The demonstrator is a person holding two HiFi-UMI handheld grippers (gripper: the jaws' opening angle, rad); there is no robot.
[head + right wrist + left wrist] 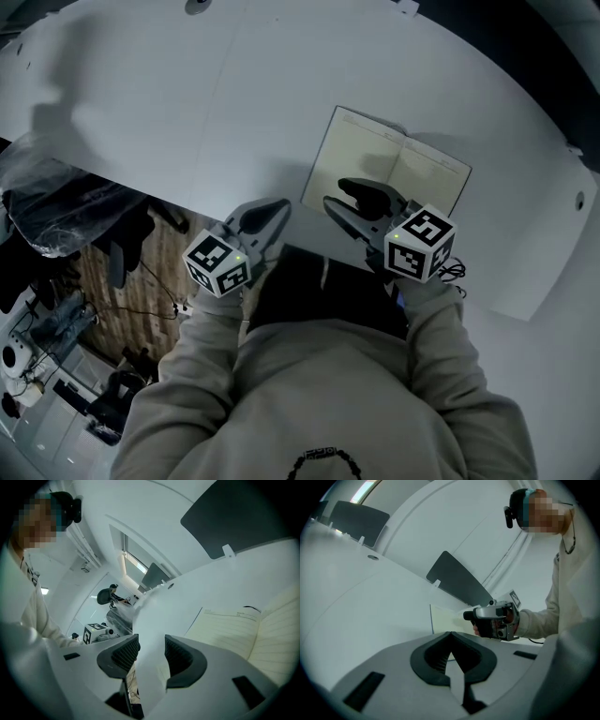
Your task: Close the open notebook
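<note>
The open notebook (389, 169) lies flat on the white table (187, 112), cream lined pages up. It also shows in the left gripper view as a pale page (445, 618) and in the right gripper view (234, 630). My right gripper (337, 194) hovers at the notebook's near left corner; its jaws (151, 644) stand apart with nothing between them. My left gripper (278, 208) is just left of the notebook, off the page, and its pads meet at the tips (450, 634) on nothing. The right gripper (469, 616) appears in the left gripper view, held by a hand.
The table's near edge runs just under both grippers, with wooden floor, a dark chair (122, 234) and plastic-covered clutter (47, 202) at the left. Dark divider panels (459, 581) (234, 517) stand along the table's far side. A thin cable (455, 272) trails by the right wrist.
</note>
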